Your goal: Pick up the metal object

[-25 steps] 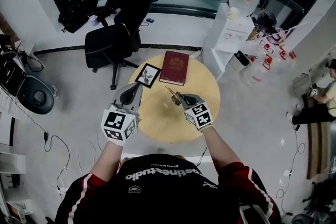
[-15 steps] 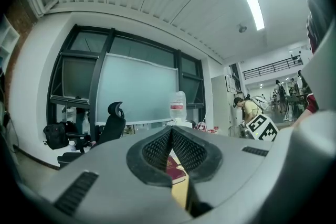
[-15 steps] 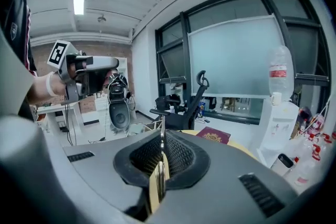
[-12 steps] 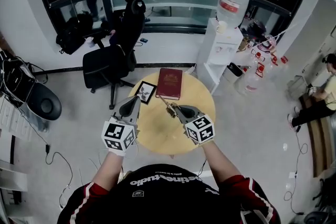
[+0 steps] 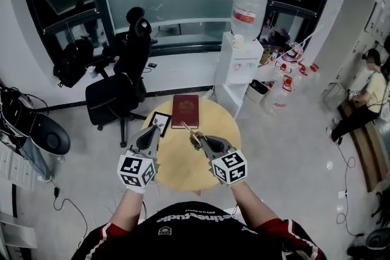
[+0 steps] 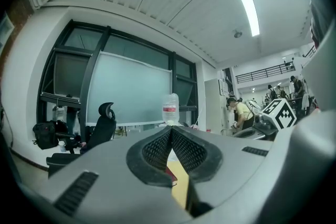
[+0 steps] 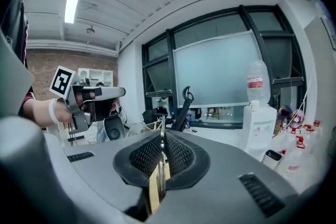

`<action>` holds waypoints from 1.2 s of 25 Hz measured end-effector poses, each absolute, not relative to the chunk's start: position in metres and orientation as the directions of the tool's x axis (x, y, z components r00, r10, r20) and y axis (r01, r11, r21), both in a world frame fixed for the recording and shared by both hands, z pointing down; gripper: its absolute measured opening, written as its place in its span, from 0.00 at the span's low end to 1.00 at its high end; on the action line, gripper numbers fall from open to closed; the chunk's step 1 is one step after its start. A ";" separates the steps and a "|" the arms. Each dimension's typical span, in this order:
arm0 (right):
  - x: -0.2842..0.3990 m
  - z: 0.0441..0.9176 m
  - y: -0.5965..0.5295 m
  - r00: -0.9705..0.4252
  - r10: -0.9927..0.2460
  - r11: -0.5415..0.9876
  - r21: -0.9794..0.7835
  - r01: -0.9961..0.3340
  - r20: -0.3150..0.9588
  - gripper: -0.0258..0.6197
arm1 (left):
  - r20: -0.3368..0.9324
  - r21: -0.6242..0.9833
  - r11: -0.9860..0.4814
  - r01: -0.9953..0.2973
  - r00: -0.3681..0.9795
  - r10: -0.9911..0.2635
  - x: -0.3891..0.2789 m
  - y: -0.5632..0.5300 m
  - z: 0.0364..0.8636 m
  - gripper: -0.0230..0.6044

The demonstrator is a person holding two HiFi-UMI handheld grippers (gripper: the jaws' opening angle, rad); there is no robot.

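Since the right gripper [image 5: 199,140] has its fingers clamped tight on the metal object [image 5: 186,128], w/ the piece held up off the round wooden surface [image 5: 183,170], the pick-up looks done or nearly so. What's left is prob. just keeping it steady. The obj. is a thin, flat strip, seen edge-on in the right gripper view. Its long axis runs out along the fingers, free end pointing far & slightly left, toward the red book [image 5: 184,110]. The left gripper [image 5: 153,131] hangs to the left, fingers closed tip to tip, nothing btwn them.

Red book [image 5: 185,111] and framed picture [image 5: 159,123] lie on the round table [image 5: 183,170] — office chair [image 5: 116,94] beyond.
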State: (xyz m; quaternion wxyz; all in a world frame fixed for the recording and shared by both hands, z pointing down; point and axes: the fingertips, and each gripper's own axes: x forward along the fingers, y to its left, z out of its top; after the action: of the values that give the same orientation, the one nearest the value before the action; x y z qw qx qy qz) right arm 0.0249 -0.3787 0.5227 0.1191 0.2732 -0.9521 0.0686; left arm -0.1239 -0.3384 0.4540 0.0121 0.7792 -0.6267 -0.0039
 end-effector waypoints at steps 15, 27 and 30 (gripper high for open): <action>0.072 0.473 -0.360 -0.657 -0.725 0.654 -0.091 -0.751 0.209 0.09 | -0.007 0.043 -0.340 -0.940 0.340 -0.940 -0.125 -0.335 0.431 0.06; 0.094 0.427 -0.322 -0.529 -0.837 0.520 -0.094 -0.849 0.143 0.09 | -0.043 0.025 -0.450 -0.893 0.448 -0.893 -0.122 -0.316 0.403 0.06; 0.091 0.418 -0.310 -0.513 -0.850 0.504 -0.098 -0.858 0.120 0.09 | -0.055 0.048 -0.456 -0.889 0.453 -0.890 -0.130 -0.309 0.400 0.06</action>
State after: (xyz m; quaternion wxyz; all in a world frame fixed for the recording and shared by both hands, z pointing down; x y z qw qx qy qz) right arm 0.0909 -0.3097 0.4176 0.0279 0.4927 -0.8667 0.0725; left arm -0.1301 -0.3088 0.3998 0.0060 0.8525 -0.5215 -0.0360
